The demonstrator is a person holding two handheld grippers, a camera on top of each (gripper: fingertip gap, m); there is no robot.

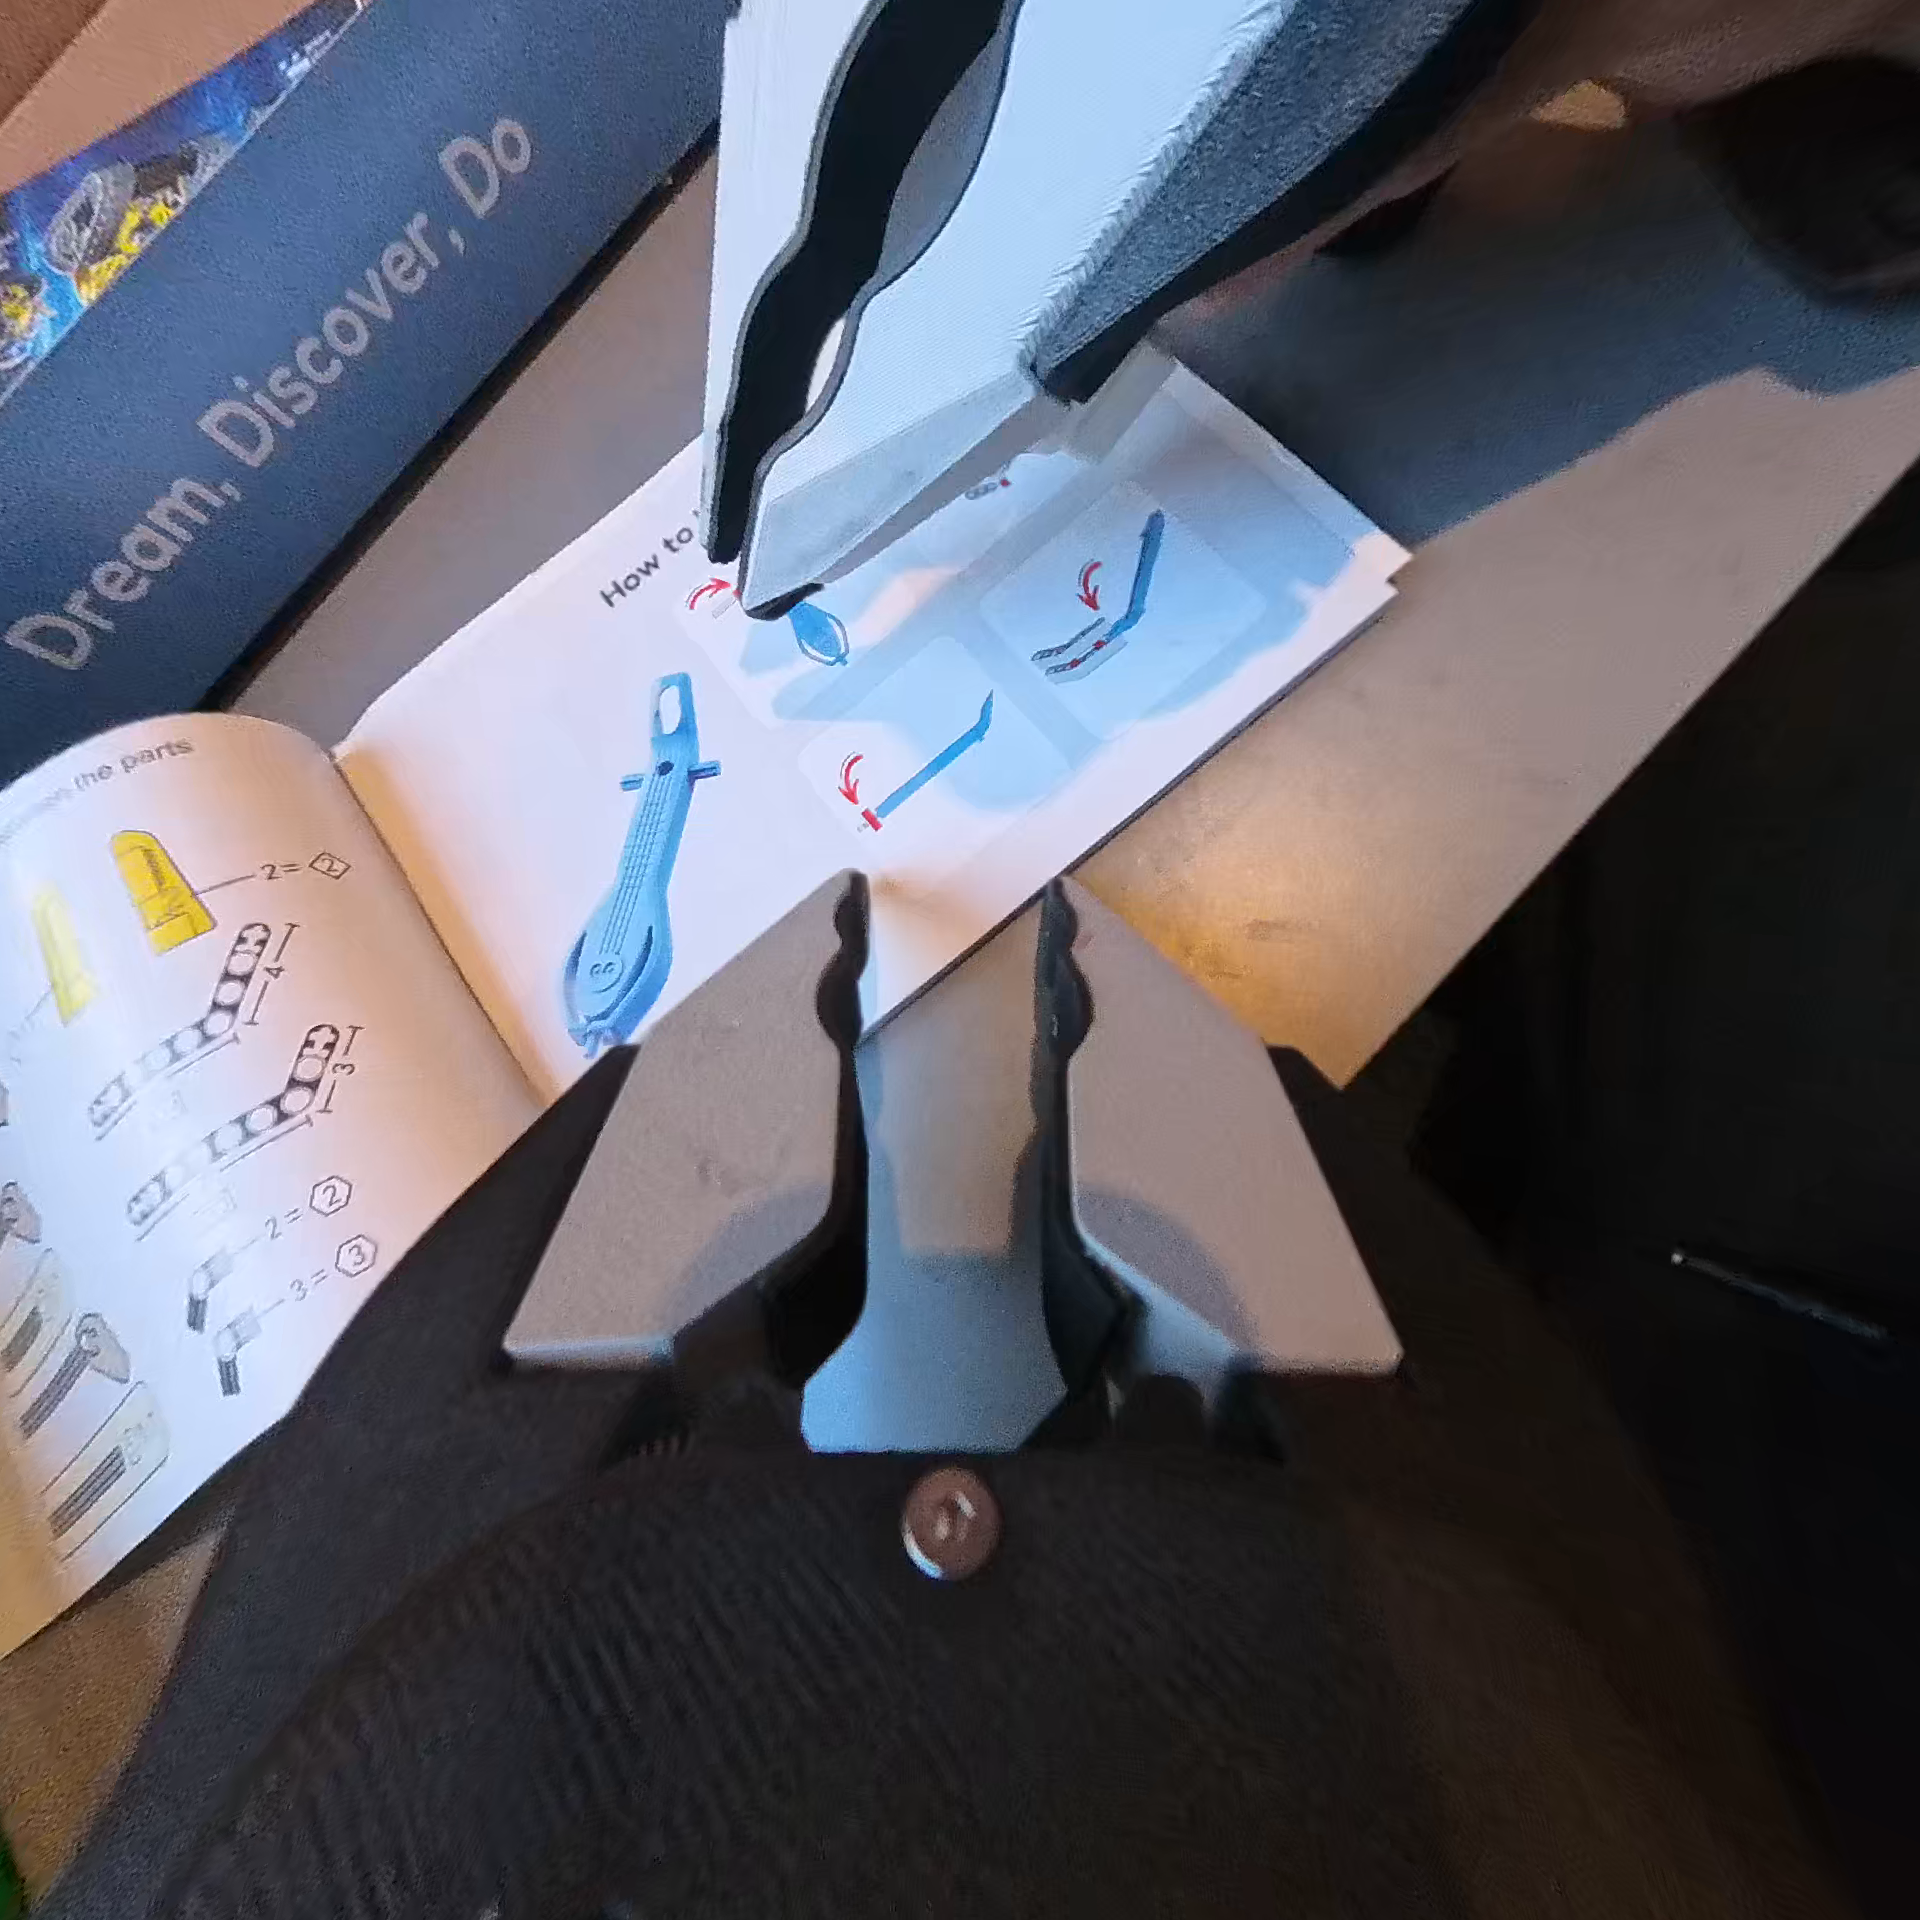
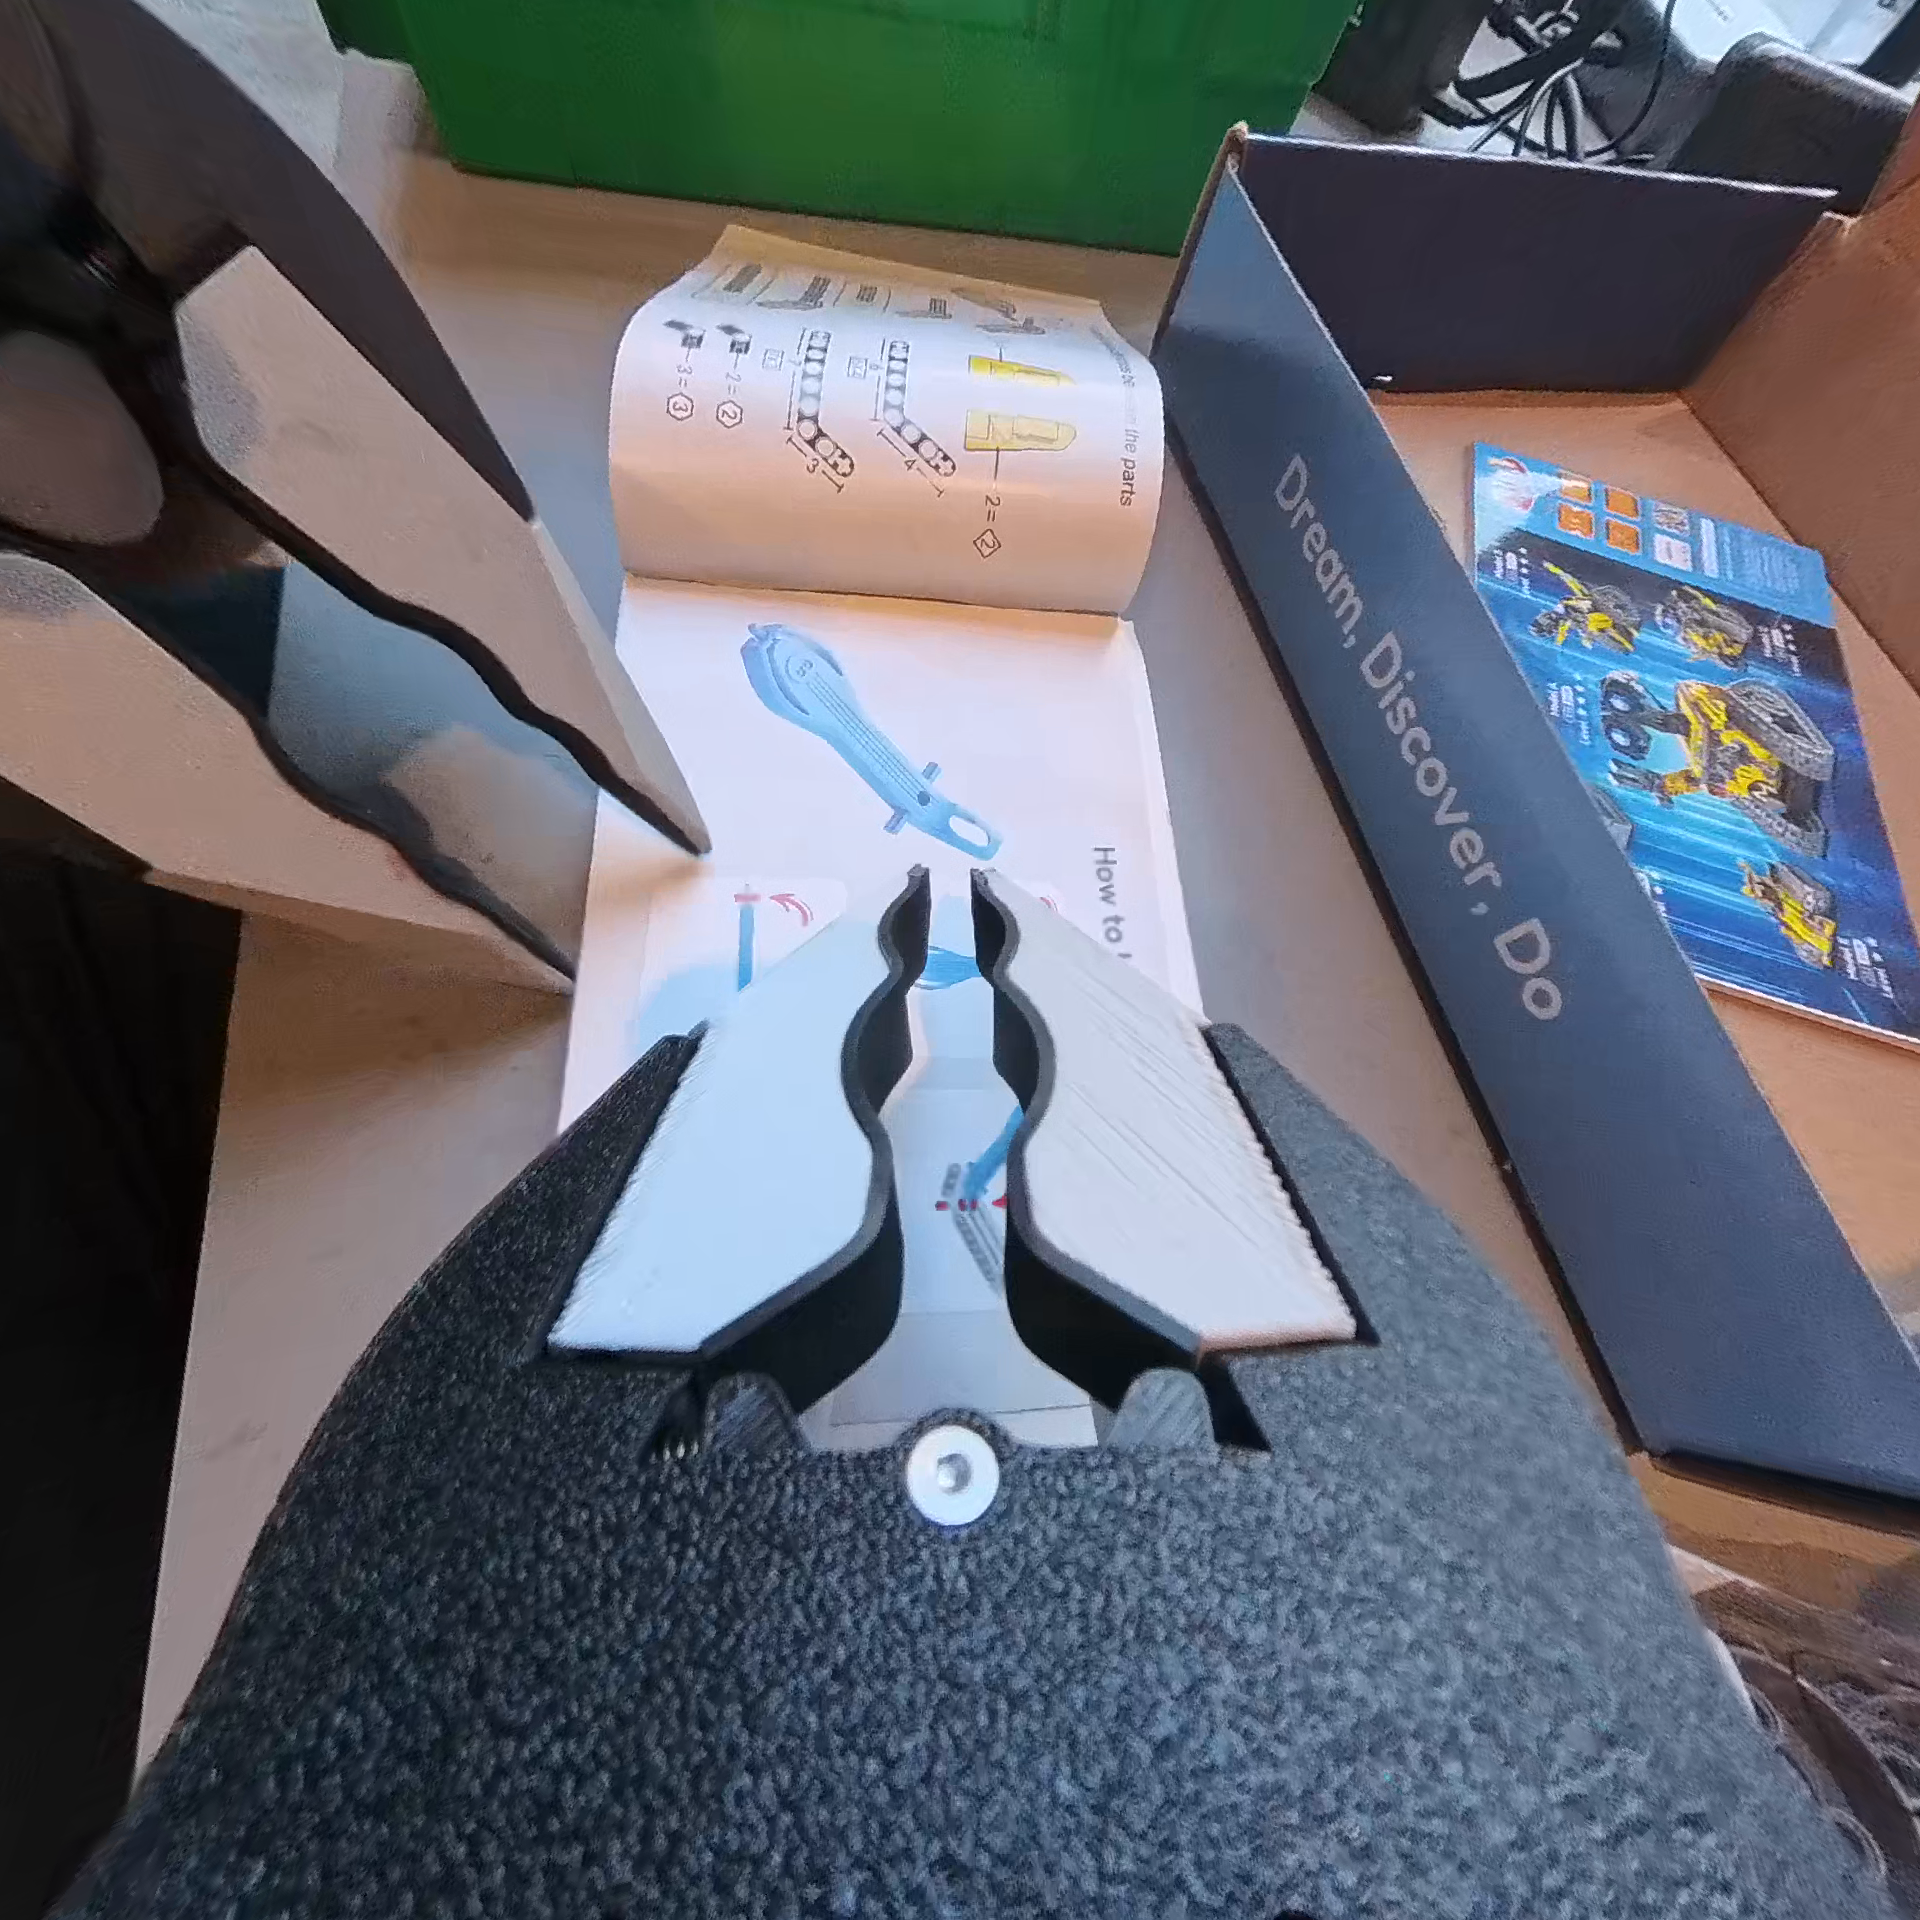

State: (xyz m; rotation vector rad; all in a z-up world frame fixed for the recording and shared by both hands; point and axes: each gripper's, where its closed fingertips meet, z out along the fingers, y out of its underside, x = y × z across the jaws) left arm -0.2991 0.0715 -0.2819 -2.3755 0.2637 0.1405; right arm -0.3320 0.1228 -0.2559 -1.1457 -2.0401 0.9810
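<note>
So the open white paper instruction booklet (image 2: 883, 727) is lying flat on the tan worktop (image 2: 364, 1143). In the right wrist view its long axis runs straight from 6 to 12 o'clock, and the far page is curling up at the 12 end.

The right claw (image 2: 945, 883) is parked right over the near page, pointing along that axis toward 12. Its jaws are barely apart, just a thin slit at the tips, with nothing in them. From the left wrist view the right claw (image 1: 753, 592) drops in from 12 o'clock and its tips sit on or just above the printed page. Honestly can't tell if they actually touch.

The left claw (image 2: 636, 909) comes in crosswise from 9 o'clock, at the booklet's long side edge. It's roughly half open and empty. In its own view the left claw (image 1: 954, 904) has the booklet's edge (image 1: 727, 779) and a strip of bare worktop showing in the gap between its fingers. One fingertip looks like it meets the page edge, the other sits at the paper's border, but contact is hard to call.

So both claws are at the flat page, the right one on top of it and the left one at its rim.

Further out, a dark navy cardboard box (image 2: 1455, 779) with pale lettering lies just beside the booklet at 3 o'clock, with a bright blue printed leaflet (image 2: 1662, 727) inside it. A green plastic bin (image 2: 831, 104) stands at 12.
</note>
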